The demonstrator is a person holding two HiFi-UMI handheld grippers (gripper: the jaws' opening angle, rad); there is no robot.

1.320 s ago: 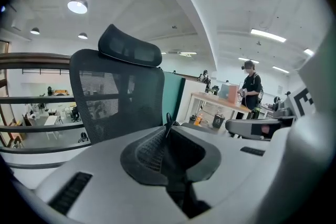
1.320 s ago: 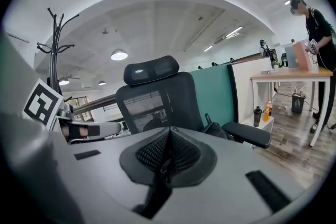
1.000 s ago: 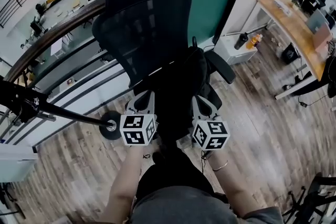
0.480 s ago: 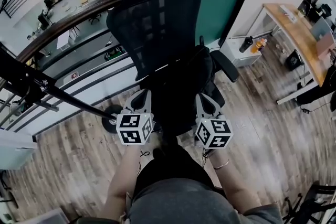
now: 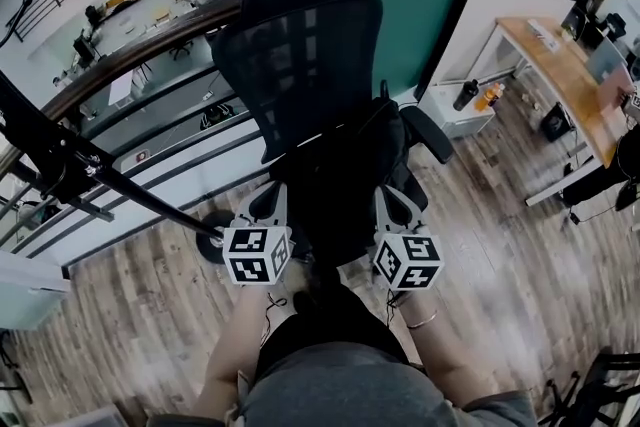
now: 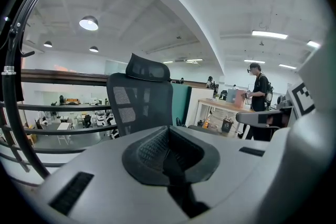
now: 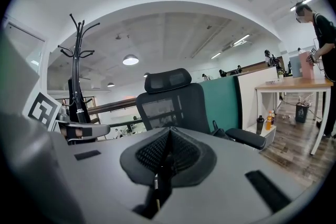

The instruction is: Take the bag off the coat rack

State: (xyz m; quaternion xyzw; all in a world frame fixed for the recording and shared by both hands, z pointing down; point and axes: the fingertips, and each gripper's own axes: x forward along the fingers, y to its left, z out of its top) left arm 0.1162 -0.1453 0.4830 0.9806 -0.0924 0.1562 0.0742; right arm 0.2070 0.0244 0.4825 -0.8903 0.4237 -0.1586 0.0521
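The black coat rack (image 5: pixel 95 177) leans across the left of the head view, its round base (image 5: pixel 210 237) on the wood floor. It also stands at the left in the right gripper view (image 7: pixel 77 68). A black office chair (image 5: pixel 305 65) fills the middle. A dark bag-like mass (image 5: pixel 340 180) lies on its seat. My left gripper (image 5: pixel 272 202) and right gripper (image 5: pixel 392 202) point at the seat on either side of that mass, both shut. In the left gripper view (image 6: pixel 168 145) and the right gripper view (image 7: pixel 168 148) the pads meet with nothing visibly held.
A handrail (image 5: pixel 150 25) and a green partition (image 5: pixel 415 25) run behind the chair. A wooden desk (image 5: pixel 560 55) stands at the right, with bottles (image 5: pixel 472 80) on a low unit. A person (image 6: pixel 258 93) stands by the desk.
The head view has drifted, so the chair sits a little more to the right. Both grippers stay shut in nearly the same place by the seat.
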